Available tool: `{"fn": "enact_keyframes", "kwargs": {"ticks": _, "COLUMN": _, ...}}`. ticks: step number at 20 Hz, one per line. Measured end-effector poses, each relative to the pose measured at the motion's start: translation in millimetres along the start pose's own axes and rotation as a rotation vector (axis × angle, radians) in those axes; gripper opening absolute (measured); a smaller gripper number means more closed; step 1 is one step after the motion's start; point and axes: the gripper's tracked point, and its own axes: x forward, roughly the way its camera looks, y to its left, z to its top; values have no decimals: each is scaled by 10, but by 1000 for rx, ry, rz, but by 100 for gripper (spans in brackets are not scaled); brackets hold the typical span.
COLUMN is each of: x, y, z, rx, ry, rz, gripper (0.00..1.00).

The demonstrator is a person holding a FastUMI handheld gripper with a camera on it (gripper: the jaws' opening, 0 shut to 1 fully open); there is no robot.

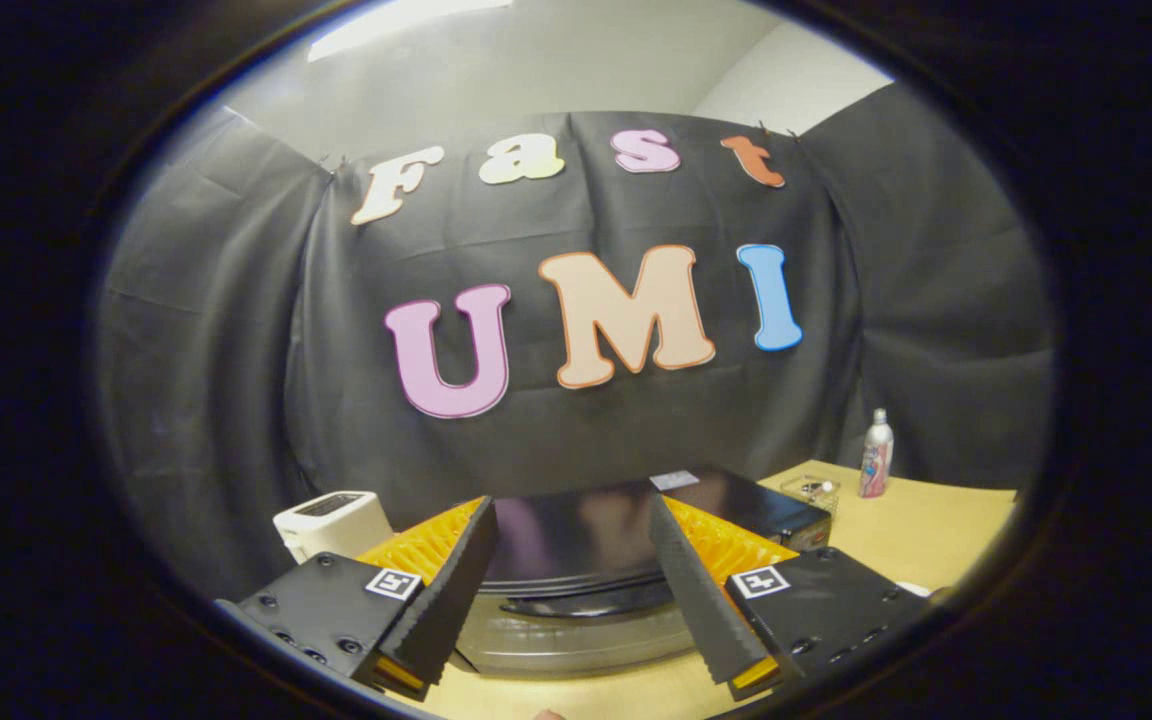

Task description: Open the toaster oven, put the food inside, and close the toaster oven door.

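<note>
Fingers [456,570] of our gripper [571,515] stand spread wide, holding nothing; we see the toaster oven [576,590] between and just ahead of them on the table [936,540], its door apparently closed

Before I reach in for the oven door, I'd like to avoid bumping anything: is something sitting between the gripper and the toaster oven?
Nothing visible does. The gripper is open, and the toaster oven sits just ahead between its fingers. The white toaster and the bottle stand off to the sides.
</note>
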Motion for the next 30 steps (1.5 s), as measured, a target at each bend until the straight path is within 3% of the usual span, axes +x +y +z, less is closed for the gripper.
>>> {"fn": "enact_keyframes", "kwargs": {"ticks": 5, "x": 82, "y": -113, "z": -224, "rx": 31, "ry": 4, "rz": -38, "gripper": 95}}
{"fn": "enact_keyframes", "kwargs": {"ticks": 15, "x": 112, "y": -150, "z": -408, "rx": -95, "ry": 9, "rz": -75, "gripper": 93}}
{"fn": "enact_keyframes", "kwargs": {"ticks": 30, "x": -644, "y": -340, "z": -560, "rx": -55, "ry": 53, "rz": -193, "gripper": 94}}
